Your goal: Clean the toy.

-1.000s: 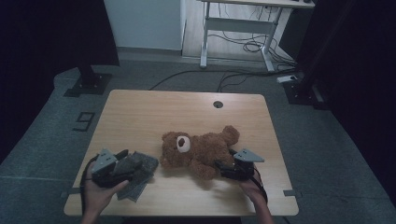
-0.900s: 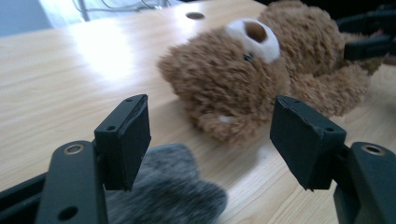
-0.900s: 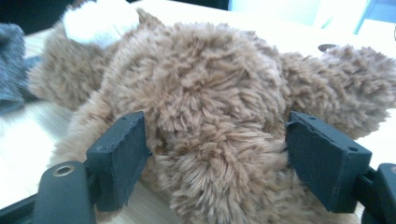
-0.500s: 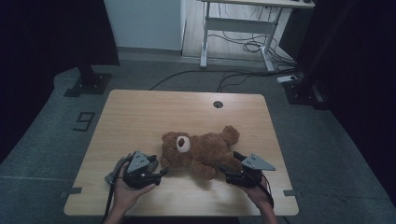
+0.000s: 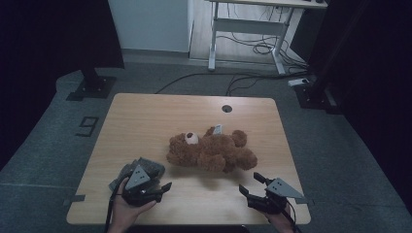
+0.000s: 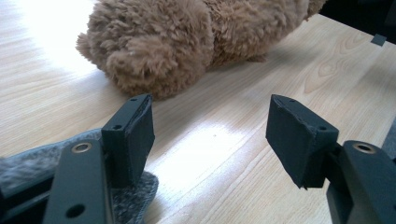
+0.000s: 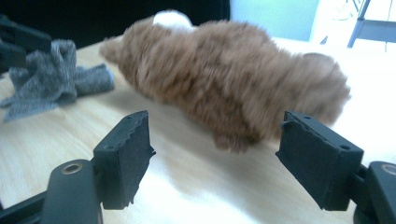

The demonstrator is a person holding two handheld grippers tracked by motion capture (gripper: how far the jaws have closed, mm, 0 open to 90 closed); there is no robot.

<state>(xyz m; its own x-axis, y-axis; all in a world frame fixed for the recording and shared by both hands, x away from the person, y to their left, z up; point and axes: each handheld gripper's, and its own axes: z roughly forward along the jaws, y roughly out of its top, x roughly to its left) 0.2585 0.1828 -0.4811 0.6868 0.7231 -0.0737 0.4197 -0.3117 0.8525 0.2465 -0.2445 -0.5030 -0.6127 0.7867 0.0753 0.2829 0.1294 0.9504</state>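
A brown teddy bear [image 5: 210,151] lies on its side in the middle of the wooden table [image 5: 145,116], its white muzzle [image 5: 191,138] turned to the far left. My left gripper [image 5: 166,187] is near the front left, open and empty, and its jaws point at the bear [image 6: 187,42]. A grey cloth [image 5: 148,167] is bunched beside and under this gripper [image 6: 205,135]. My right gripper [image 5: 248,184] is near the front right, also open. Its jaws have just been closing a little with nothing between them, and they face the blurred bear [image 7: 233,79].
The grey cloth [image 7: 56,79] shows left of the bear in the right gripper view. A round cable hole [image 5: 227,108] sits near the table's far edge. On the floor beyond are a desk frame [image 5: 243,29] with cables and a black stand base [image 5: 92,87].
Both grippers were at the bear's sides half a second ago and have drawn back toward the near edge. The bear has rolled and shifted slightly farther away.
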